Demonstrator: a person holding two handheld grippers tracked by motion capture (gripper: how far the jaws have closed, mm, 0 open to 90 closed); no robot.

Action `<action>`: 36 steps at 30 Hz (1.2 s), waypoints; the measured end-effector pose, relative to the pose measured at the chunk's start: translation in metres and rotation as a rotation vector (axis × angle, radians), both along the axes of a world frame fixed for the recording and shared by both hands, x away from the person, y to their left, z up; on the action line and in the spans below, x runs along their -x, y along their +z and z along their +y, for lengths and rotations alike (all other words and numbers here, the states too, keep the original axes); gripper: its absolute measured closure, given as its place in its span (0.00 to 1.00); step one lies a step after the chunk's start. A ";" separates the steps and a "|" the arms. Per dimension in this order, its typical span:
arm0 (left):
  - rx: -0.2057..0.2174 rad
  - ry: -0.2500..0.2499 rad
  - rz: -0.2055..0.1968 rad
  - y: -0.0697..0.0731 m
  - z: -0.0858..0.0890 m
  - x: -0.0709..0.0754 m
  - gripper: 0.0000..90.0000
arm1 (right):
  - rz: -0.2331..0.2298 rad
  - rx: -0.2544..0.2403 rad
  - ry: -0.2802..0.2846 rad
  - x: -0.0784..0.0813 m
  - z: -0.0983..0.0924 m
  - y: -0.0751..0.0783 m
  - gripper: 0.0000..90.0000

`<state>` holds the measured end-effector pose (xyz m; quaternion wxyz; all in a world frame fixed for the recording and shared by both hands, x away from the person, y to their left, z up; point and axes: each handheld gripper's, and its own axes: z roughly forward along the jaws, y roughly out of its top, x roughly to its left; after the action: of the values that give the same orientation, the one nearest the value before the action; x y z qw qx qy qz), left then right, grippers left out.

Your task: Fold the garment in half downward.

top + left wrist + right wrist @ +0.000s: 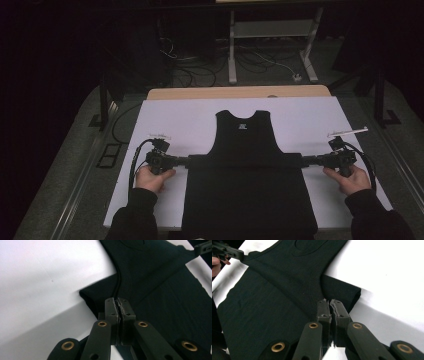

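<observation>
A black sleeveless top [245,190] lies flat on the white table cover [175,115], neckline at the far end, lower part reaching the near edge. My left gripper [186,160] is shut on the garment's left side edge, and my right gripper [304,160] is shut on its right side edge. The cloth runs as a taut band between them. In the left gripper view the jaws [119,306] meet over a folded corner of the black cloth [160,290]. The right gripper view has the jaws [329,306] pressed together on the cloth [274,295].
The white cover sits on a wooden tabletop [240,92], with bare white areas on both sides of the garment. Behind the table stands a pale desk frame [272,30] over loose cables on the floor. Black floor stands flank the table.
</observation>
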<state>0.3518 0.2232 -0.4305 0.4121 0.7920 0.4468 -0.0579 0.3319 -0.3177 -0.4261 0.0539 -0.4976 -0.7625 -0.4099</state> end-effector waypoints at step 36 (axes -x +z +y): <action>0.001 -0.012 0.048 -0.003 0.002 0.011 0.96 | 0.058 -0.004 0.026 0.016 -0.004 -0.006 0.94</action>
<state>0.3412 0.2255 -0.4335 0.4013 0.7929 0.4516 -0.0794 0.3157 -0.3215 -0.4317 0.0824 -0.4993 -0.7661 -0.3962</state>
